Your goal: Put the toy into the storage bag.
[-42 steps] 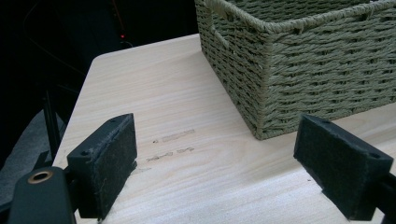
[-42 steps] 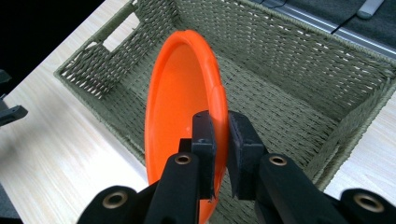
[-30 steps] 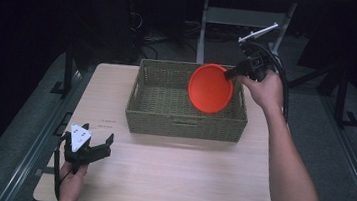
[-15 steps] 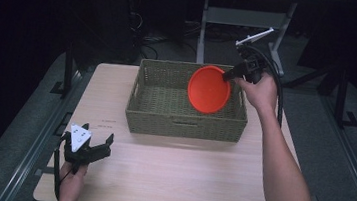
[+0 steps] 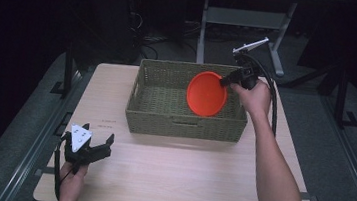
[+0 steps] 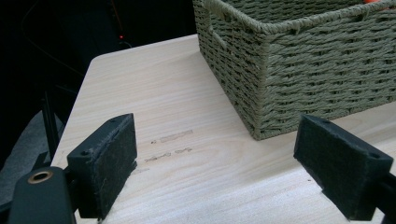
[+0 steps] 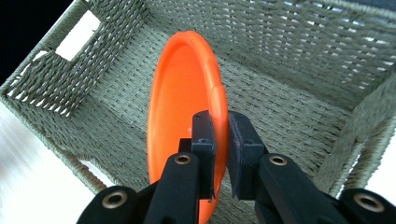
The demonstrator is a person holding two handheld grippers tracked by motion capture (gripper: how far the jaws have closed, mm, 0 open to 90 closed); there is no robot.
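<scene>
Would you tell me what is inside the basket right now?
An orange plate hangs on edge inside the basket, clamped by the right gripper. The woven floor around it is bare; the part behind the plate is hidden.

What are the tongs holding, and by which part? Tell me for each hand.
The right tongs pinch the orange plate by its rim, on edge over the basket. The left tongs stand open over the table, holding nothing.

Right gripper view: orange plate [image 7: 184,107] bottom edge hidden behind the jaws, basket [image 7: 299,70] cut off by top and right frame edges. Left gripper view: table markings [image 6: 172,143] too small to read.
</scene>
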